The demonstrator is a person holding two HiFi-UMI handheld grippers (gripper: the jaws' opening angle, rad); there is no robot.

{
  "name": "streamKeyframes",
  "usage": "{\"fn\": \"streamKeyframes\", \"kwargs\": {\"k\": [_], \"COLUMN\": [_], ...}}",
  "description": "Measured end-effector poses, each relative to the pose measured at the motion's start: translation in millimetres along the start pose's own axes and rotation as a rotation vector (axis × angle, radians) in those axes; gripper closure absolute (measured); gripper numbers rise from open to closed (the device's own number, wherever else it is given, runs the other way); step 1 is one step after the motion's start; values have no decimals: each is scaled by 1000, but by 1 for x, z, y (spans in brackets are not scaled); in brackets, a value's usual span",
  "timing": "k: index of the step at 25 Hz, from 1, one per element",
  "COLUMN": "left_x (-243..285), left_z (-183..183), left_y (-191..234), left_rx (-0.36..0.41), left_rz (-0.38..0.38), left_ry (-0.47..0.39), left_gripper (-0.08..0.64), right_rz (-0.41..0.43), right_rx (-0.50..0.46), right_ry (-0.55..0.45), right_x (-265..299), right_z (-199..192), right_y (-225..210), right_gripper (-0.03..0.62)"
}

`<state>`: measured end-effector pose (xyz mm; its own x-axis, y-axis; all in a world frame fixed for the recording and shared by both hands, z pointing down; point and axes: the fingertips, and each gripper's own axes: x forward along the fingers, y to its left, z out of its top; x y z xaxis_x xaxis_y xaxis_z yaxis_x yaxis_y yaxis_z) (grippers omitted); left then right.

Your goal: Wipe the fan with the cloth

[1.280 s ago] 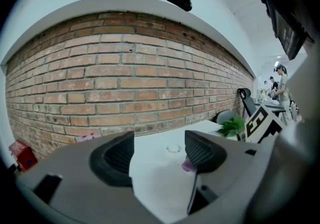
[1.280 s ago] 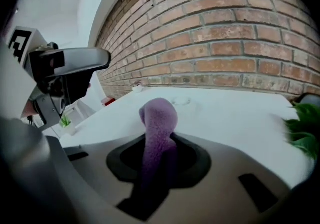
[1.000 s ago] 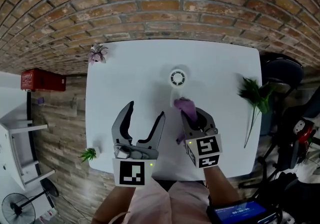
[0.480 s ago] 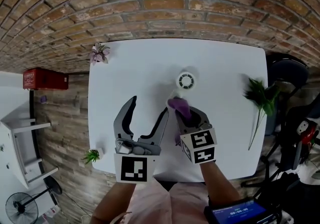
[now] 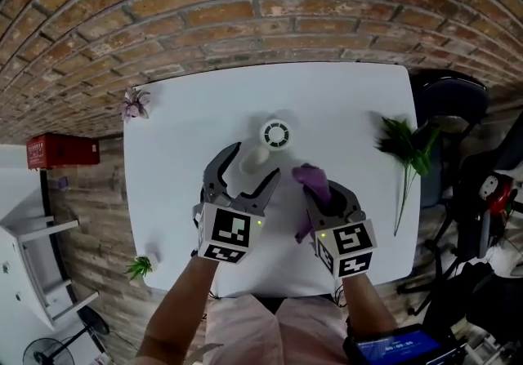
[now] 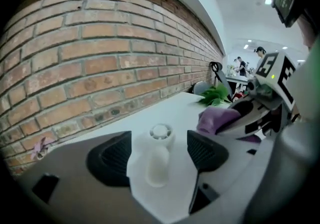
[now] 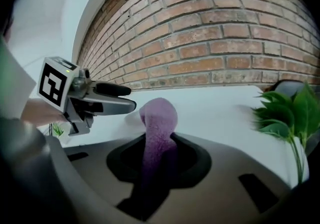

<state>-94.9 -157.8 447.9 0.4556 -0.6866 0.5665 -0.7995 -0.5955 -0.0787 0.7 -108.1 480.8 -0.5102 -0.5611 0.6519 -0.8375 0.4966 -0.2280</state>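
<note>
A small white fan point(image 5: 276, 134) lies on the white table point(image 5: 188, 126), its round head toward the brick wall and its handle point(image 5: 254, 158) toward me. My left gripper point(image 5: 252, 164) is low over the table with its jaws on either side of the handle. In the left gripper view the handle point(image 6: 156, 165) sits between the dark pads point(image 6: 111, 159) with a gap on each side; the jaws have just been opening. My right gripper point(image 5: 320, 192) hovers just right of the fan, shut on a purple cloth point(image 5: 309, 178) that sticks up from its jaws point(image 7: 159, 118).
A green leafy sprig point(image 5: 409, 147) lies at the table's right edge. A pink flower point(image 5: 135, 102) sits at the far left corner and a small green plant point(image 5: 139, 267) at the near left corner. A brick wall point(image 5: 270, 4) rises behind the table; a dark chair point(image 5: 453, 106) stands to the right.
My left gripper has moved forward and down from the near side of the table until its jaws straddle the fan's handle. The right gripper has shifted a little to the right, cloth still in it.
</note>
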Motion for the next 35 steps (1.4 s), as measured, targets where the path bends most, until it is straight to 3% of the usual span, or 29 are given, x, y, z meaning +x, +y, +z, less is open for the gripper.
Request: {"fn": "streamKeyframes", "kwargs": {"k": [10, 18, 21, 29, 35], "left_x": [41, 47, 46, 15, 4], "left_z": [-49, -67, -68, -84, -93], "left_y": [-2, -3, -5, -53, -72], "left_rx": [-5, 13, 26, 25, 32], "left_rz": [-105, -130, -146, -250, -243], "left_ry": [160, 236, 253, 332, 347], "left_gripper": [224, 359, 364, 365, 365], "right_rz": [-5, 6, 16, 117, 172], "right_rx": [-7, -21, -26, -52, -65], "right_ry": [2, 23, 37, 161, 252], "right_x": [-14, -16, -16, -8, 2], "right_z": [-8, -14, -17, -46, -69], "right_y": [-7, -3, 1, 30, 50], "right_gripper": [499, 499, 499, 500, 505]}}
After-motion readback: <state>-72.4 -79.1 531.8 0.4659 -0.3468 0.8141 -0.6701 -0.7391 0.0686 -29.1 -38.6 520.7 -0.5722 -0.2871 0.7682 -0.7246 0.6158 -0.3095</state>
